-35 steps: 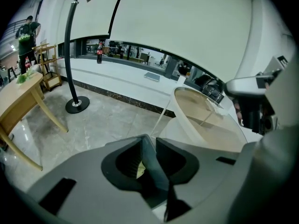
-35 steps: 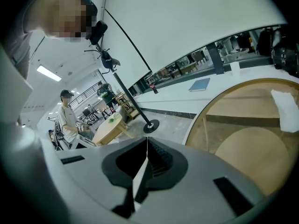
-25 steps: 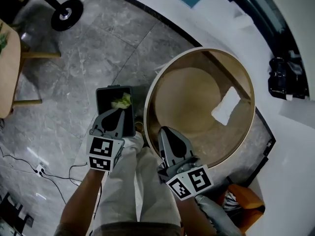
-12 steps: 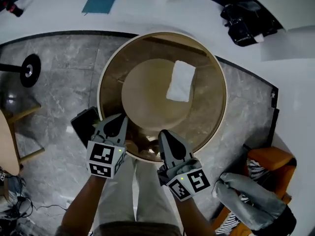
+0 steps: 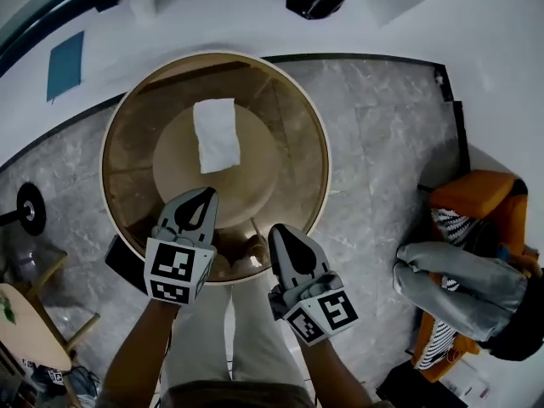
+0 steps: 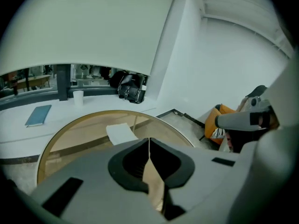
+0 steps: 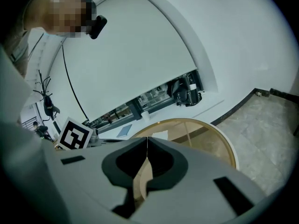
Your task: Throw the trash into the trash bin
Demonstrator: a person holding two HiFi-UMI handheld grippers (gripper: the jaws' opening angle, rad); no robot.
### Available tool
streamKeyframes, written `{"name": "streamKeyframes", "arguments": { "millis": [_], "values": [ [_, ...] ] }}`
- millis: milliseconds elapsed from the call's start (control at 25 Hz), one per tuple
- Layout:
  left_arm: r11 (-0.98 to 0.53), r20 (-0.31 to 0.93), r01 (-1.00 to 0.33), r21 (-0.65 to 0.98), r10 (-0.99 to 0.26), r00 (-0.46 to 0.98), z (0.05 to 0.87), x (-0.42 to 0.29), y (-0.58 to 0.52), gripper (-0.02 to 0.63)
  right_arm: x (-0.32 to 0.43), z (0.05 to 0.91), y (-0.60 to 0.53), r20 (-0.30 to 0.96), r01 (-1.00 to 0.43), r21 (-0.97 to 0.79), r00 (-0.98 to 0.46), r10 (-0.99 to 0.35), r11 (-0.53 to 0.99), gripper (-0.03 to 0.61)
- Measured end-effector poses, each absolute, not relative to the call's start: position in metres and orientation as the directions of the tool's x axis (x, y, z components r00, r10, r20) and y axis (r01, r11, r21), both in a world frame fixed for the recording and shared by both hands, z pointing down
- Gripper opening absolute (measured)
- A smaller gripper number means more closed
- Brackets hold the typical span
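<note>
White paper tissue (image 5: 215,134) lies far-centre on round table (image 5: 320,155), probably light, soft and crushable, best pinched at an edge; left gripper (image 5: 203,199) and right gripper (image 5: 281,233) both closed, empty.

my left gripper (image 5: 202,201) and my right gripper (image 5: 280,235) are side by side, jaws together, over the near rim of the round wood-rimmed table (image 5: 316,126). a white folded paper (image 5: 215,134) lies near the table centre. right of the table, a grey garment (image 5: 459,283) drapes an orange chair (image 5: 476,202).
</note>
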State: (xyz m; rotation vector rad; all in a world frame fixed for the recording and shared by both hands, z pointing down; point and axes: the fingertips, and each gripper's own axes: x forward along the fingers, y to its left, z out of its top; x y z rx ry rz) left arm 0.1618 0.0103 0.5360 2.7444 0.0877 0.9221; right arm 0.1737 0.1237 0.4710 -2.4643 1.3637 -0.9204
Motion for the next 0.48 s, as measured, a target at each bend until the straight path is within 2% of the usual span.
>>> {"name": "streamKeyframes", "arguments": {
  "millis": [280,320,400,480],
  "values": [
    [-0.962,0.573,0.008,0.272,0.169,0.802,0.524,0.199,0.016,0.029,0.198,0.462,0.143,0.423,-0.663,-0.448,0.433,-0.796,-0.599,0.020],
    [-0.963,0.575,0.005,0.269,0.164,0.802,0.524,0.204,0.015,0.049,0.201,0.461,0.143,0.422,-0.661,-0.451,0.434,-0.796,-0.600,0.020],
    [-0.965,0.577,0.002,0.261,0.157,0.801,0.525,0.212,0.015,0.183,0.205,0.460,0.143,0.424,-0.658,-0.452,0.435,-0.795,-0.601,0.019],
    [-0.969,0.581,-0.001,0.248,0.147,0.801,0.527,0.218,0.013,0.258,0.209,0.461,0.141,0.426,-0.657,-0.453,0.434,-0.794,-0.602,0.020]
  ]
}}
